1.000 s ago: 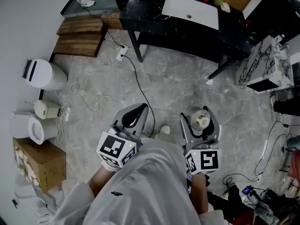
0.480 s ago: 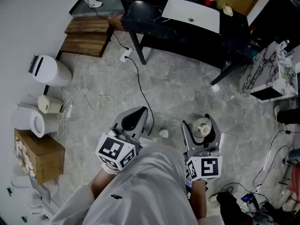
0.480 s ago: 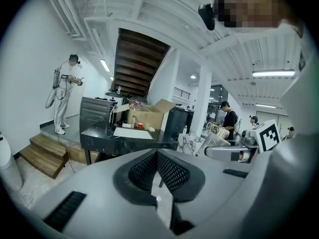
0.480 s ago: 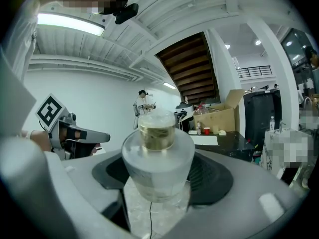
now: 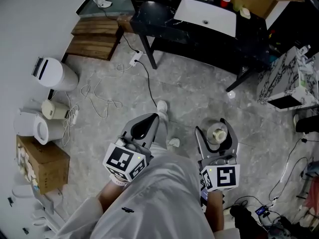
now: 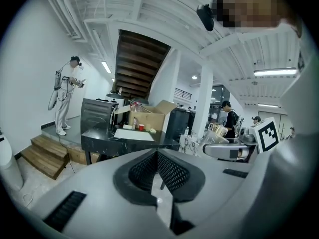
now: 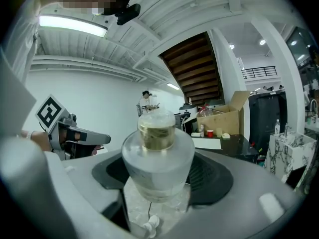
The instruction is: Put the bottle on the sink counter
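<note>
My right gripper [image 5: 216,127] is shut on a clear, frosted bottle [image 5: 216,132] with a pale cap. The bottle stands upright between the jaws, over the stone floor. The right gripper view shows the bottle [image 7: 158,159] filling the gap between both pads. My left gripper [image 5: 149,120] is level with it at the left, shut and empty, its mesh pads [image 6: 169,171] meeting. The black sink counter [image 5: 162,23] with its white basin [image 5: 207,15] stands far ahead at the top of the head view. It also appears as the sink counter [image 6: 99,135] in the left gripper view.
A black cable [image 5: 149,91] and a power strip [image 5: 135,59] lie on the floor ahead. A white bin [image 5: 54,73], kettles [image 5: 31,125] and a cardboard box [image 5: 42,163] line the left wall. Wooden steps [image 5: 94,39] sit at the far left. A marbled box [image 5: 281,78] stands right. A red cup [image 5: 225,1] is on the counter.
The person has stepped a little closer to the counter, and a shoe now shows ahead of the left gripper. Both grippers keep their grip and spacing.
</note>
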The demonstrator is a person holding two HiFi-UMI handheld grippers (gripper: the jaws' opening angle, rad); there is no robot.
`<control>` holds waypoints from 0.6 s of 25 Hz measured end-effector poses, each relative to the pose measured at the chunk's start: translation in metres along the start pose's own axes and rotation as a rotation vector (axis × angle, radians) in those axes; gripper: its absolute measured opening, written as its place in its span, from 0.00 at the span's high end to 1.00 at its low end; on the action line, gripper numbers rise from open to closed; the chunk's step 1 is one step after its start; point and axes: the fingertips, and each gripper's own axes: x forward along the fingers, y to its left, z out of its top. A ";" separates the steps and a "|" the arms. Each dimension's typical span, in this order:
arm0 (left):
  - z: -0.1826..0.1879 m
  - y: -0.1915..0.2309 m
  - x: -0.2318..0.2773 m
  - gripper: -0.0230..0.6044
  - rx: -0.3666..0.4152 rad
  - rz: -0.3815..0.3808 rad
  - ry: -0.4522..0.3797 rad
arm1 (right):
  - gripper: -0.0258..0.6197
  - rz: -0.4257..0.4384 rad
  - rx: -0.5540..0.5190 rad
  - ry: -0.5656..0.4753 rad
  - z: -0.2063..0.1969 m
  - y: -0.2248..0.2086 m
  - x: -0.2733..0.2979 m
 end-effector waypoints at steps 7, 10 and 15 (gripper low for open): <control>0.000 0.014 0.039 0.95 -0.023 -0.028 0.020 | 0.43 -0.022 -0.013 0.035 0.000 -0.025 0.026; 0.010 0.018 0.057 0.95 -0.018 -0.047 0.026 | 0.43 -0.027 0.001 0.050 0.004 -0.037 0.042; 0.017 0.038 0.090 0.95 -0.032 -0.052 0.028 | 0.43 -0.029 -0.004 0.066 0.006 -0.055 0.076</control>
